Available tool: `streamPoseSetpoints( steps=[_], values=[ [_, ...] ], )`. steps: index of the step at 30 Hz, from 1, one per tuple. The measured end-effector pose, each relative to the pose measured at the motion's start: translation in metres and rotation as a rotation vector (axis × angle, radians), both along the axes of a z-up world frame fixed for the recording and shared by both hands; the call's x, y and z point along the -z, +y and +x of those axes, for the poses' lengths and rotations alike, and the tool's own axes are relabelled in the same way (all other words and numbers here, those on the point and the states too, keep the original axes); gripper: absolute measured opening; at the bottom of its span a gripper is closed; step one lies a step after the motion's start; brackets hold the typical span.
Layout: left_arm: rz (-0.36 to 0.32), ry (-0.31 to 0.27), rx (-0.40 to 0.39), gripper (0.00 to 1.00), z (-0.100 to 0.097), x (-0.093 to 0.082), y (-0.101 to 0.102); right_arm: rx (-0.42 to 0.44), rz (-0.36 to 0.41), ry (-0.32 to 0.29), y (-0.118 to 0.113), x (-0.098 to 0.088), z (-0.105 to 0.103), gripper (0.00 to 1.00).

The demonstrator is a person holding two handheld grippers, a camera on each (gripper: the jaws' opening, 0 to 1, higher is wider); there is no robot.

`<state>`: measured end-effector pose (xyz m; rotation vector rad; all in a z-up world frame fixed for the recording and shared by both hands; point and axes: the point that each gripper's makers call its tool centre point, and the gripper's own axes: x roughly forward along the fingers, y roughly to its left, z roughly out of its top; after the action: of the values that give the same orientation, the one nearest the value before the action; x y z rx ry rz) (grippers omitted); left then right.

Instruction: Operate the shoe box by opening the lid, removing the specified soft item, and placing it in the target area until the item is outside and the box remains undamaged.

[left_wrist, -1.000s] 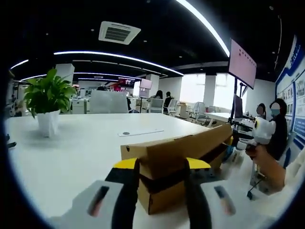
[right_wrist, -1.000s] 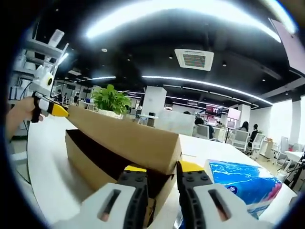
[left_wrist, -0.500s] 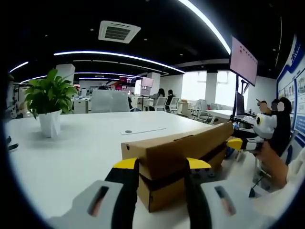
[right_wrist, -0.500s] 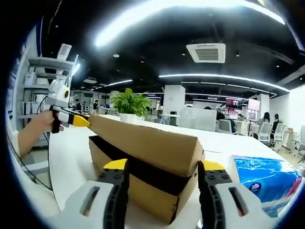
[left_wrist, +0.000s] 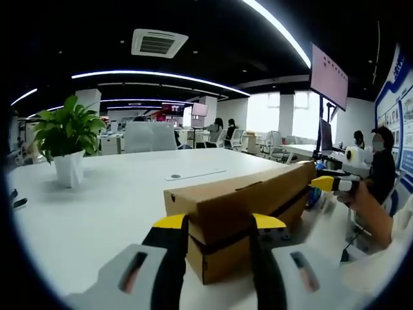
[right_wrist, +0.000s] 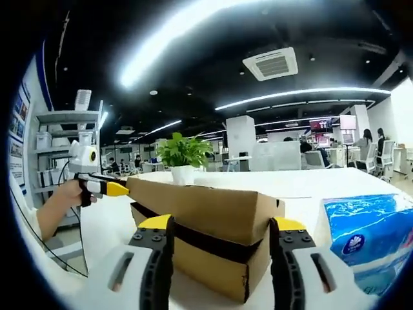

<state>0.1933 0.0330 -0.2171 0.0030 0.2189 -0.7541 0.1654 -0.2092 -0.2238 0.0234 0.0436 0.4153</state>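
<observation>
A brown cardboard shoe box [left_wrist: 245, 200] lies on the white table [left_wrist: 110, 206], its lid down over a thin dark band. My left gripper [left_wrist: 219, 223] holds one end of the lid between its yellow-tipped jaws. From the other end, the left gripper [right_wrist: 103, 187] reaches the box [right_wrist: 213, 206] in a person's hand. My right gripper [right_wrist: 221, 226] is open, its jaws spread wide at the near end, not touching the lid. The right gripper [left_wrist: 332, 183] hangs just off the far end of the box. A blue soft tissue pack [right_wrist: 364, 232] lies on the table beside the box.
A potted plant [left_wrist: 64, 139] stands on the table's far left, also seen behind the box [right_wrist: 182, 155]. A screen on a stand [left_wrist: 328, 77] and seated people [left_wrist: 382, 168] are to the right. Shelves [right_wrist: 61, 148] stand behind the hand [right_wrist: 58, 200].
The right gripper let go of the lid, spread its jaws and drew back a little. The raised lid end came down onto the box. The left gripper kept its hold.
</observation>
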Motion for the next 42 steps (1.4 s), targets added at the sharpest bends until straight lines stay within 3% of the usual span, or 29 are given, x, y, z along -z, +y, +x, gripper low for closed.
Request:
streamPoseSetpoints(
  steps=[1, 11, 19, 42],
  values=[
    [0.007, -0.006, -0.005, 0.38, 0.000, 0.001, 0.001, -0.028, 0.023, 0.007, 0.005, 0.000, -0.001, 0.58],
    [0.016, -0.019, -0.002, 0.38, -0.001, 0.005, -0.001, -0.031, 0.004, 0.010, 0.005, 0.004, 0.001, 0.58],
    [0.064, -0.059, 0.005, 0.39, -0.002, 0.013, -0.001, -0.030, -0.024, 0.010, 0.006, 0.009, 0.001, 0.58],
    [0.066, -0.082, 0.001, 0.38, 0.000, 0.027, 0.000, -0.008, -0.115, -0.002, 0.007, 0.023, -0.002, 0.58]
  ],
)
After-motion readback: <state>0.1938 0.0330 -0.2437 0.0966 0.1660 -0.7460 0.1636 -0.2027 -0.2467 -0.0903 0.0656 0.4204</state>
